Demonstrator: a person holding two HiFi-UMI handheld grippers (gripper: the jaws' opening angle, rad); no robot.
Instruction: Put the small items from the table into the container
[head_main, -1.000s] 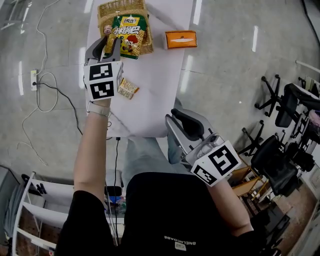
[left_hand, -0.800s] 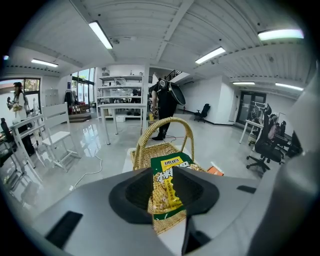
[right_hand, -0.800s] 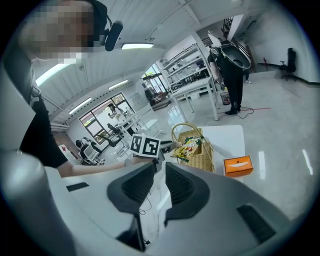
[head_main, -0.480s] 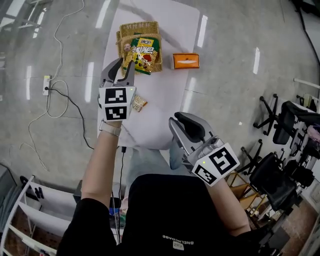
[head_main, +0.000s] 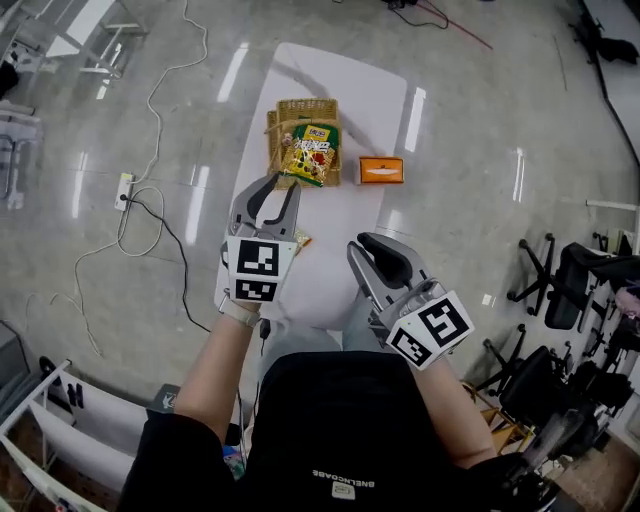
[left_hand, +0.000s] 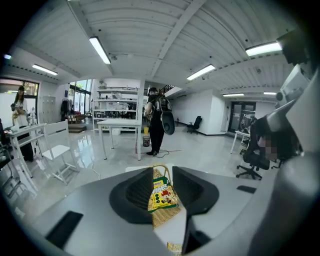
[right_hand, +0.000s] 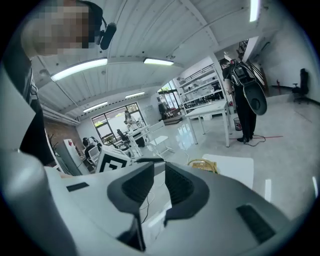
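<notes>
Shiny grey office floor all around, with a long white table (head_main: 340, 80) in the middle of it and both grippers held up well above the tabletop.

The left gripper (head_main: 277, 190) has its jaws parted with nothing between them. In the left gripper view you just see the wicker basket (head_main: 290, 108) and the green-yellow snack bag (head_main: 312, 155) sitting in it, far off through the gap. The right gripper (head_main: 372, 245) is the same deal: a narrow gap and nothing held.

What's left for the basket looks like the small snack packet (head_main: 301, 240), lying flat on the table near its close end, half tucked behind the left gripper in the head view. An orange box (head_main: 381, 170) sits just right of the basket, but I'd guess that's not a "small item".

My take on the packet is that it's super light, made of crinkly film, probably slick, and whatever's inside could crush. Since it lies flat, I'd go for a sealed edge or pinch across the puffy middle, gently. Too much squeeze and it'll likely squirt out sideways.
</notes>
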